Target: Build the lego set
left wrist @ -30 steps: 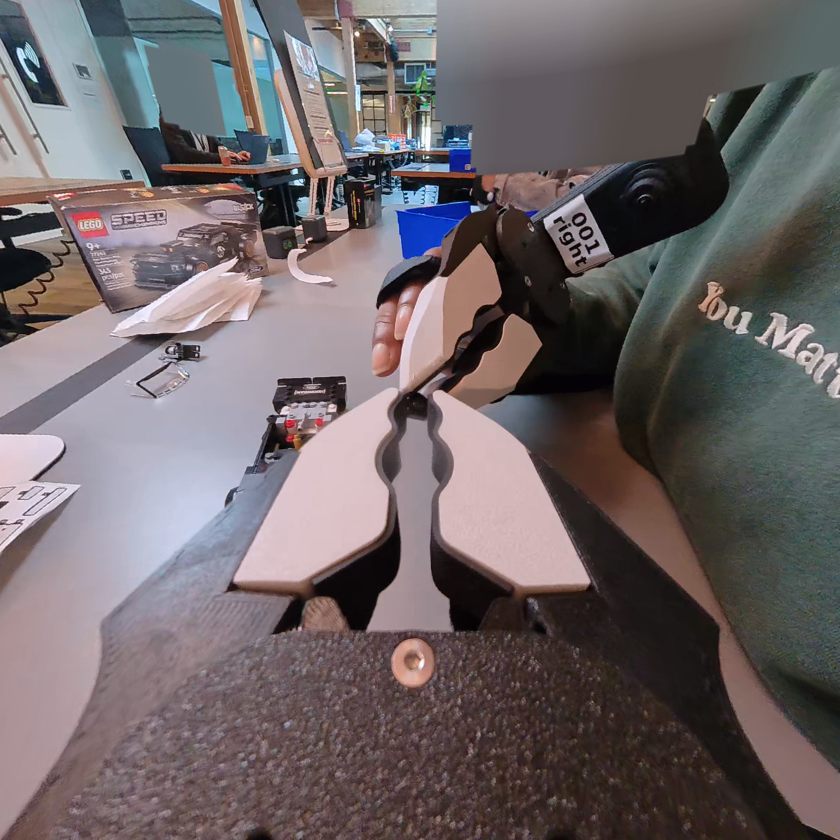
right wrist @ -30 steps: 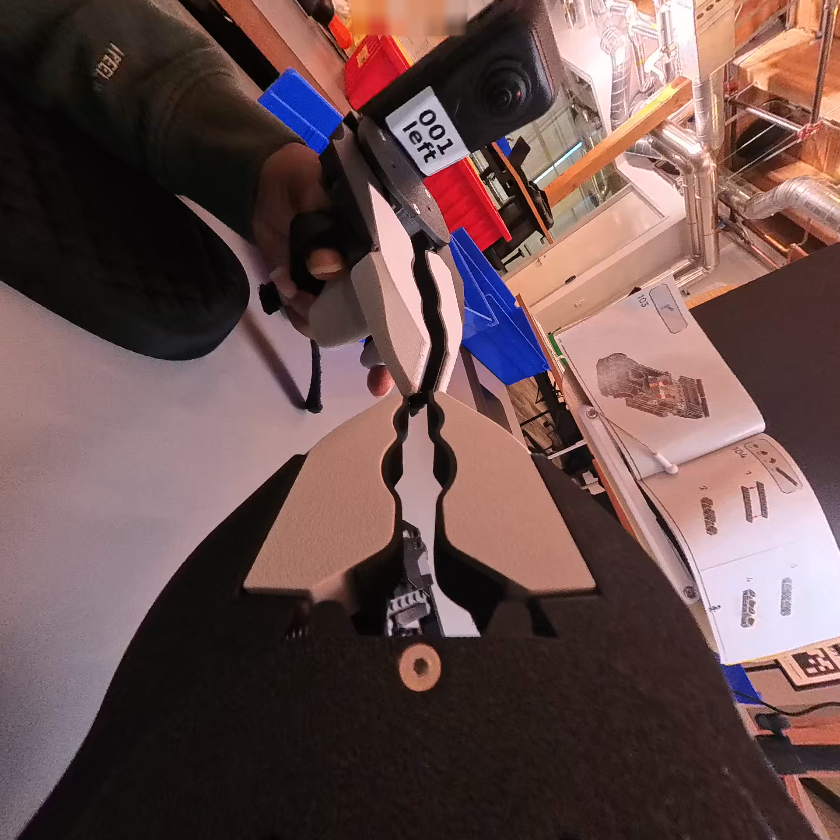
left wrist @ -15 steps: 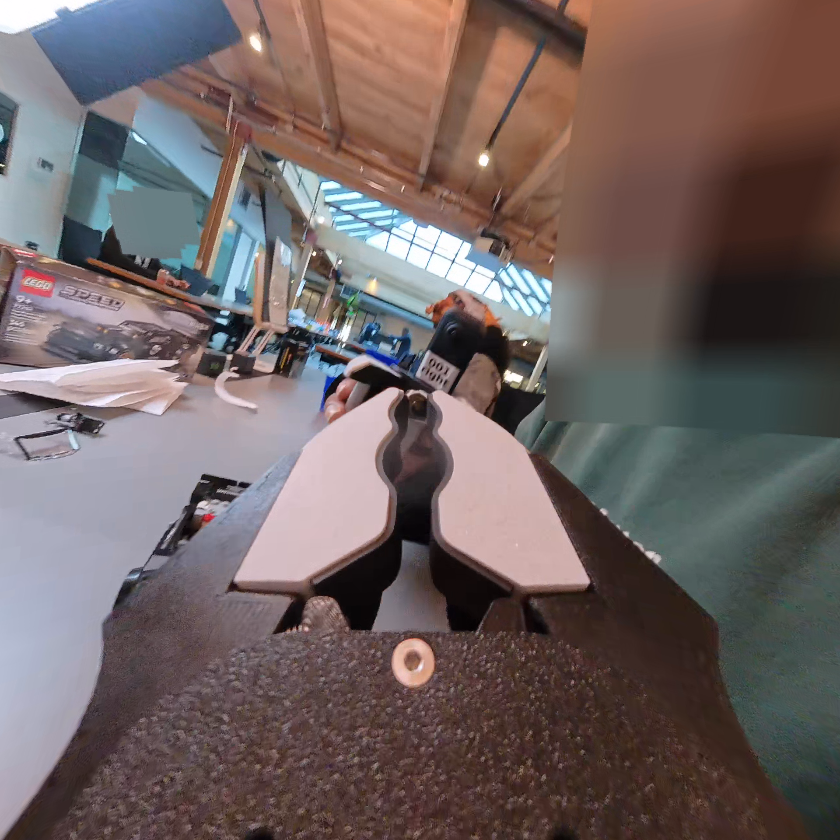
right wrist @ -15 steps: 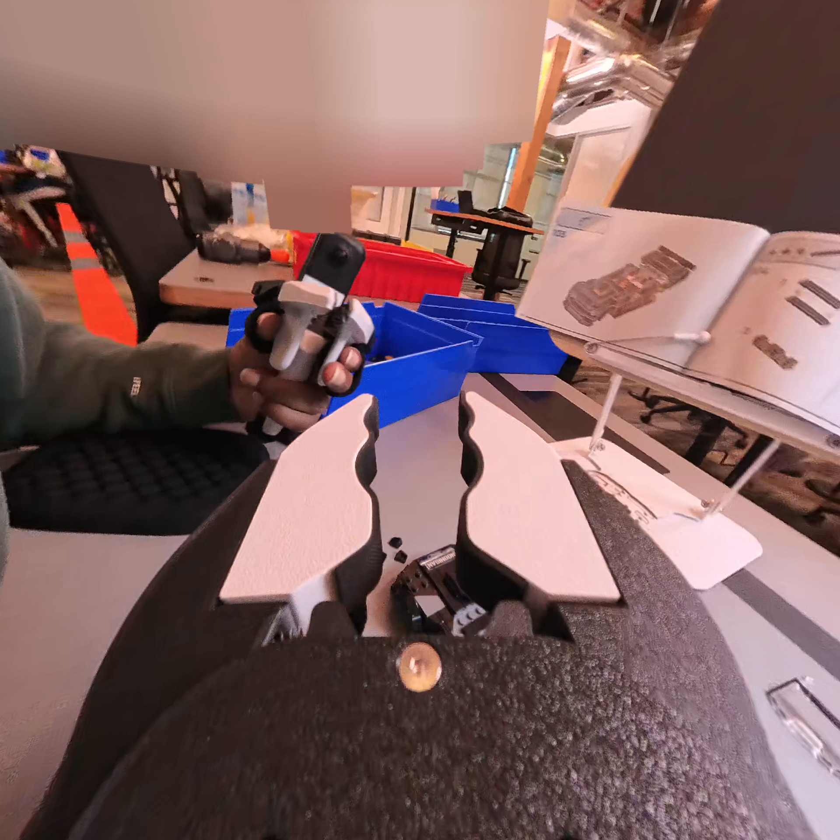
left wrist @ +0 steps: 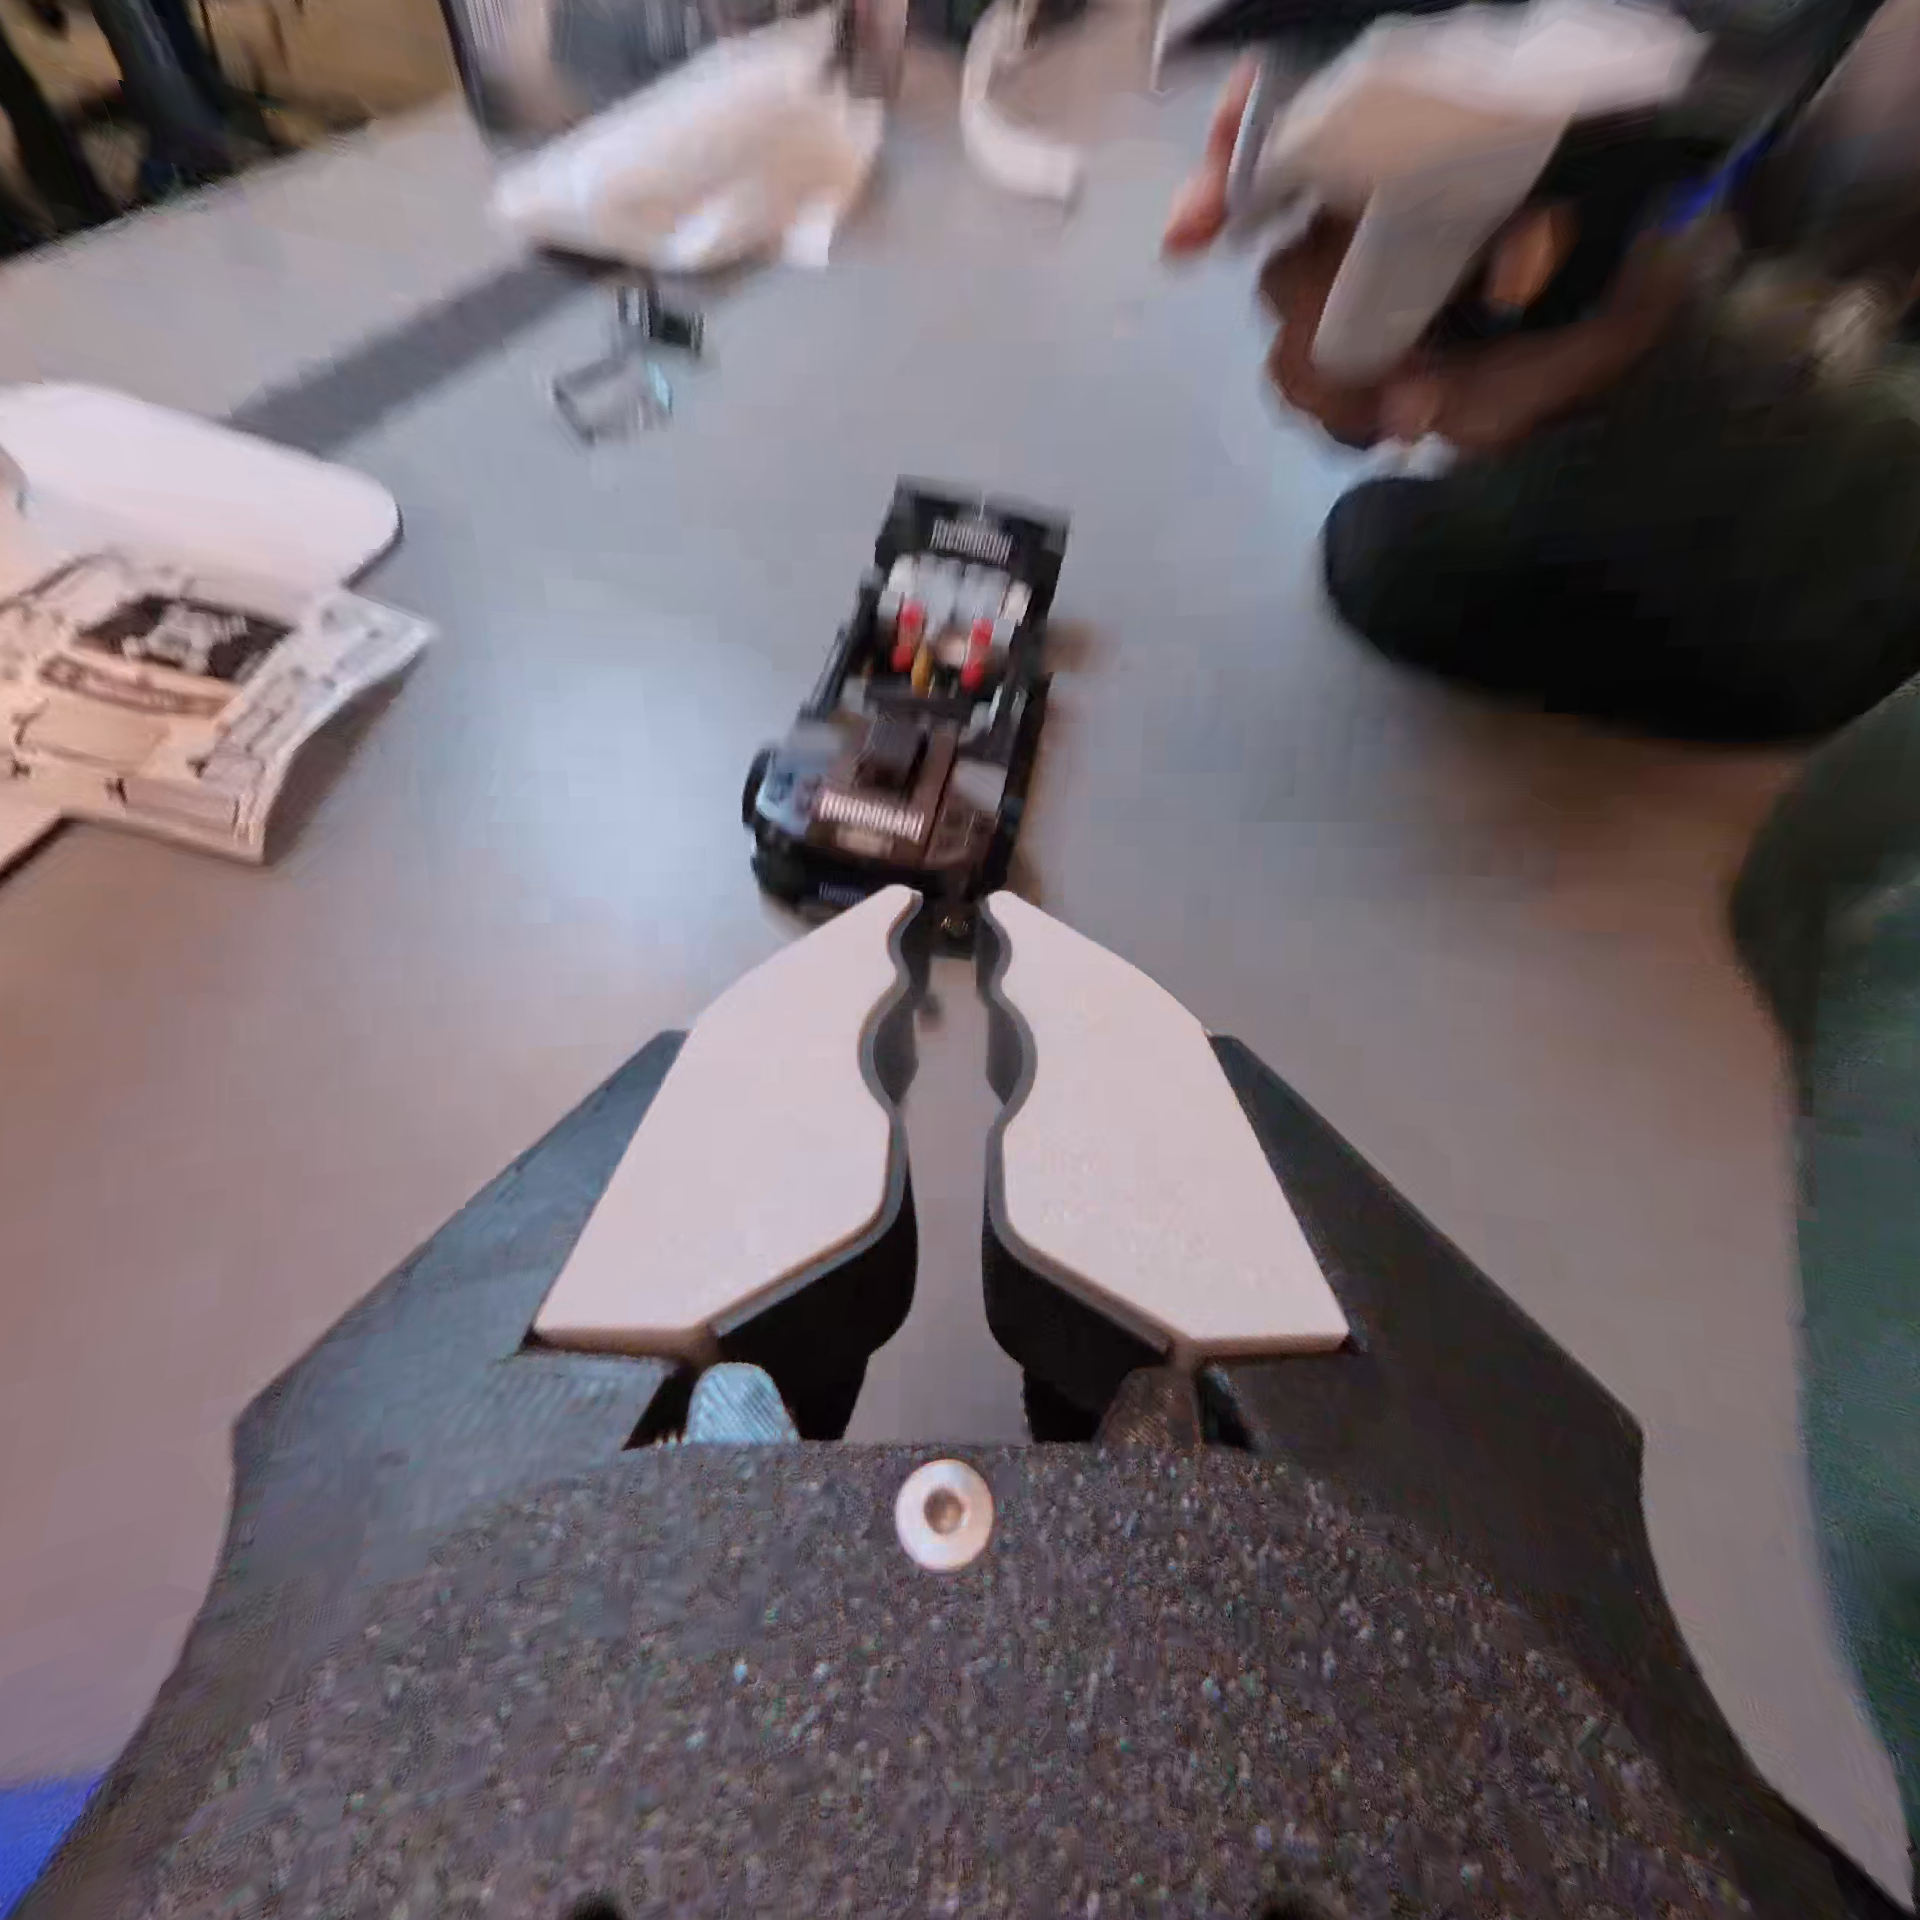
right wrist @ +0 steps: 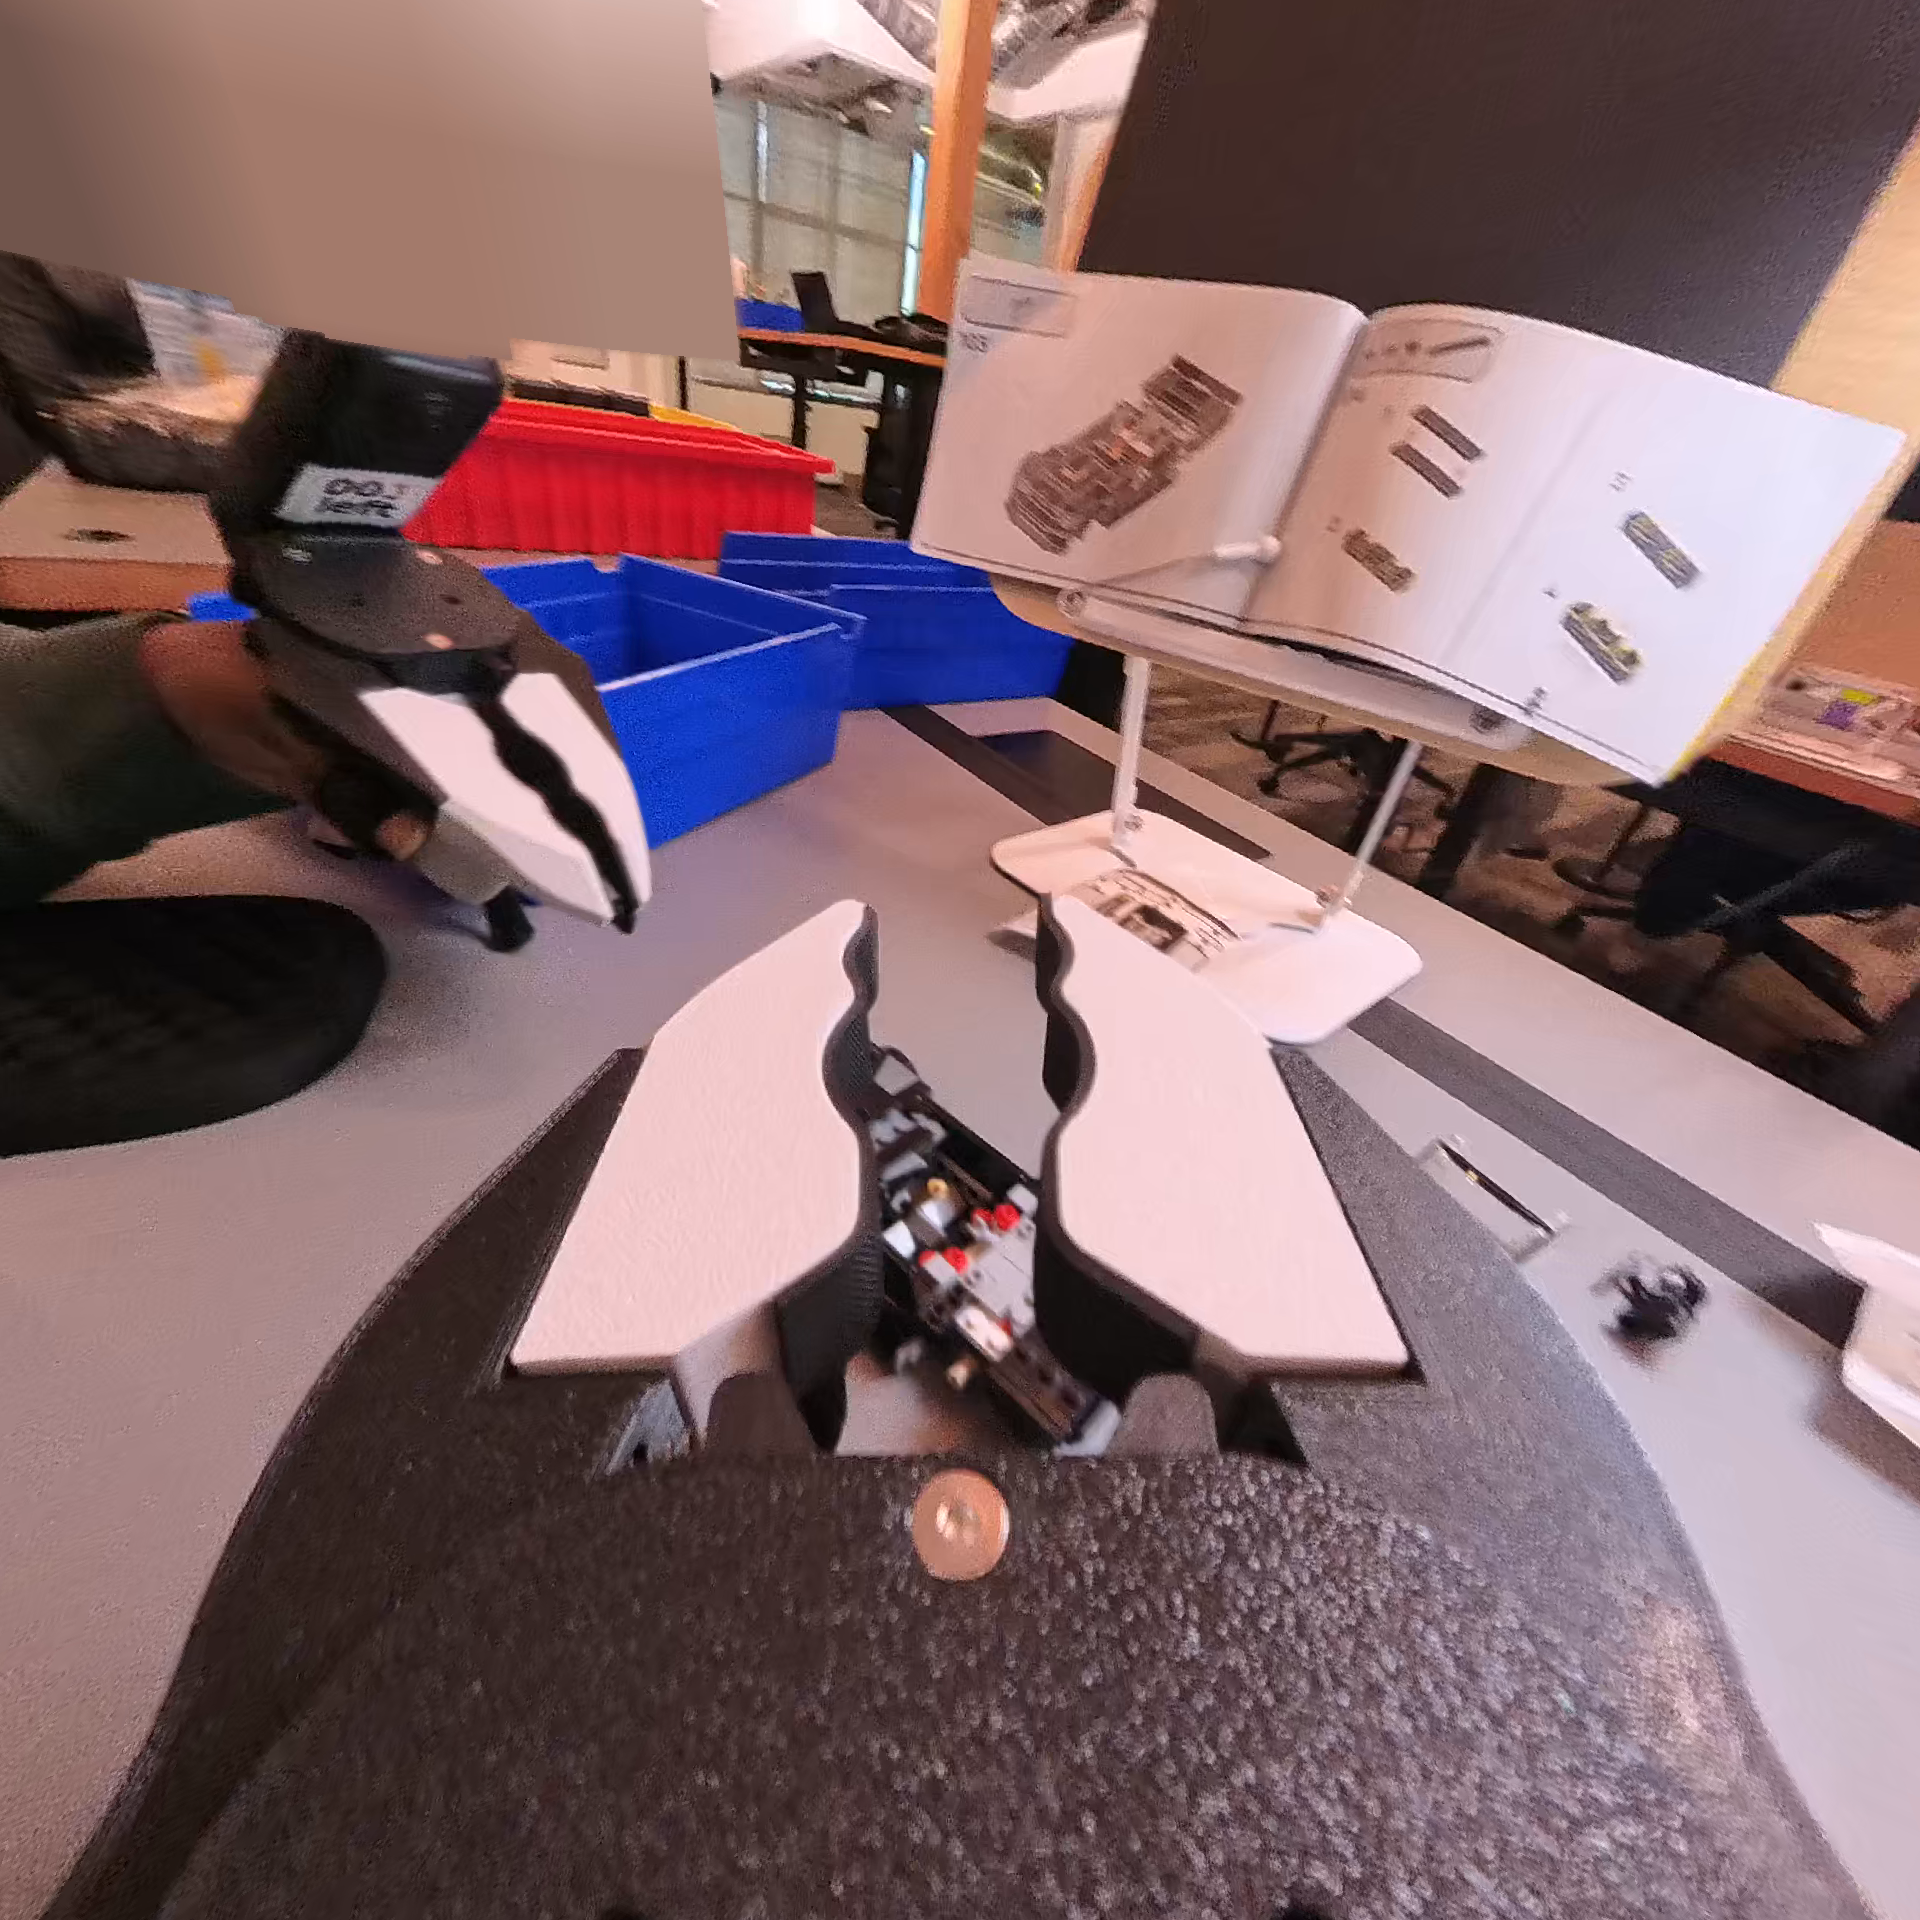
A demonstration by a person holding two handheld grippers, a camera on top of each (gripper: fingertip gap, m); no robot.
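The partly built black lego car (left wrist: 914, 717) stands on the grey table (left wrist: 520, 1039), with red and grey parts showing inside it. My left gripper (left wrist: 953, 914) points at the car's near end, almost touching it. It is shut on a small dark lego piece (left wrist: 954, 923). My right gripper (right wrist: 956, 920) is open and hovers over the car (right wrist: 961, 1247), which shows between its fingers. The left gripper also shows in the right wrist view (right wrist: 618, 909), to the left of the car. The right gripper is a blur in the left wrist view (left wrist: 1455, 156).
An open instruction booklet (right wrist: 1351, 468) rests on a white stand (right wrist: 1299, 966) behind the car. Blue bins (right wrist: 727, 665) and a red bin (right wrist: 623, 499) stand at the back. A clear piece (left wrist: 613, 384), a small black part (right wrist: 1652, 1299), paper bags (left wrist: 707, 177) and a leaflet (left wrist: 177, 675) lie on the table.
The grippers met tip to tip, both shut. The right one then opened, drew back and moved over the car. The left one stayed shut and swung down towards the car.
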